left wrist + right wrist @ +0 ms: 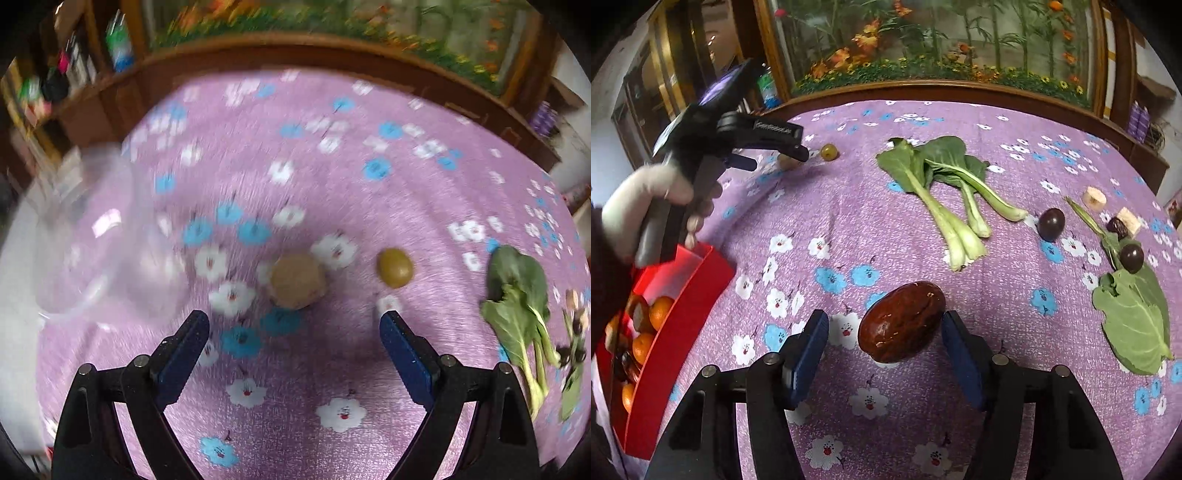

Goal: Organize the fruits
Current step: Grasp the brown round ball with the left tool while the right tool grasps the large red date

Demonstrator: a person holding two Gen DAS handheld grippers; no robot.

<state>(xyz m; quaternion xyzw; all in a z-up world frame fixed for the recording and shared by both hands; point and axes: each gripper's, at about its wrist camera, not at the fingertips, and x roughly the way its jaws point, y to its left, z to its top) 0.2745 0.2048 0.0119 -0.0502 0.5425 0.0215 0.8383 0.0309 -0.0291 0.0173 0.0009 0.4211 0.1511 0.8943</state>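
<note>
So we're mid-sort here, fruit going into the red box [679,295] at the counter's [886,229] left edge, which already has oranges [659,312] in it.

Right tongs [884,328] are straddling the big brown date [901,326] near the front edge of the counter. To do this bit well, we'd say come down a touch more so the pads meet the date's widest part, keep it centred, then squeeze gently, since wrinkly skin like that probably bruises or slips if we pinch off-centre. The bok choy [945,192] just behind it isn't fruit, so we should leave it alone.

Tongs state: the right pair is about half spread, the right pad is right at the date's skin, the left pad still shows a gap, so no real pinch yet. Left tongs [295,321] are spread wide with nothing between them, hanging over a tan round fruit [297,280] toward the back-left part of the counter, with a green grape [394,267] just beside it. That view is blurry, so we can't name the tan one for sure.
</note>
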